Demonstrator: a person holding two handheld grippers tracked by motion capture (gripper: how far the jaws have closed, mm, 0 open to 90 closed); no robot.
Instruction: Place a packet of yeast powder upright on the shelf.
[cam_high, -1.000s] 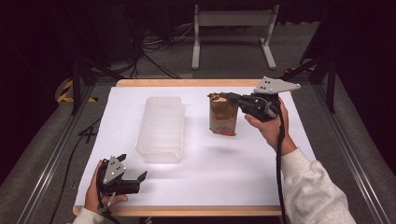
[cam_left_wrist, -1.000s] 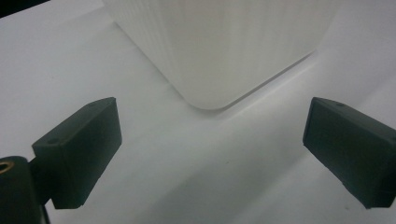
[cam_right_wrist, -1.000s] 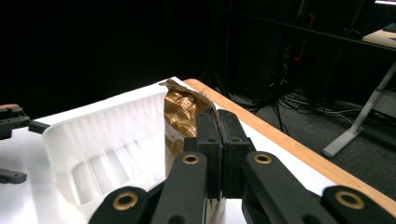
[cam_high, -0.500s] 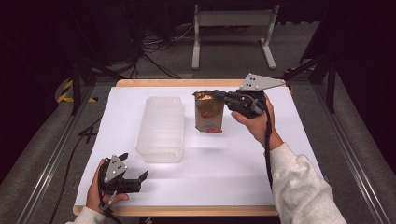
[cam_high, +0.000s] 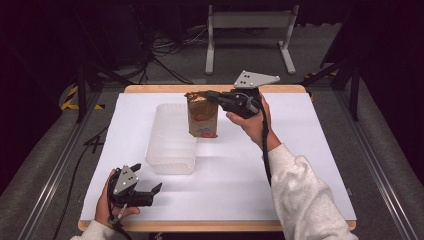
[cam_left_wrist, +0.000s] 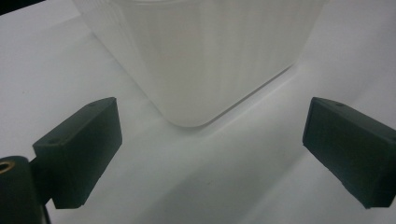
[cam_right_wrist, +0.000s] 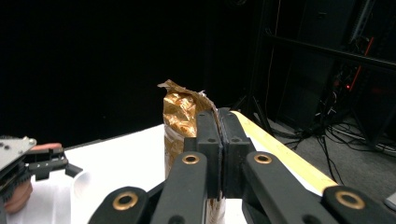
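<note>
A big white surface (cam_high: 310, 150) sits in front of the person, with a thin wooden edge around it. On it, a little left of the middle, lies a long clear plastic tub (cam_high: 172, 140) with ribbed sides. Just to the right of the tub is a brown and gold bag (cam_high: 202, 116) with a red mark near its bottom and a crumpled top. The bag stands upright and close beside the tub, but I cannot tell if its bottom touches the surface. The right gripper (cam_high: 207, 94) reaches in from the right and pinches the crumpled top of the bag, with its two black jaws squeezed tight together on the foil. The left gripper (cam_high: 156, 189) rests low near the front left corner of the surface, held in the person's hand. It points toward the near end of the tub, and its jaws are spread wide apart with nothing between them.
</note>
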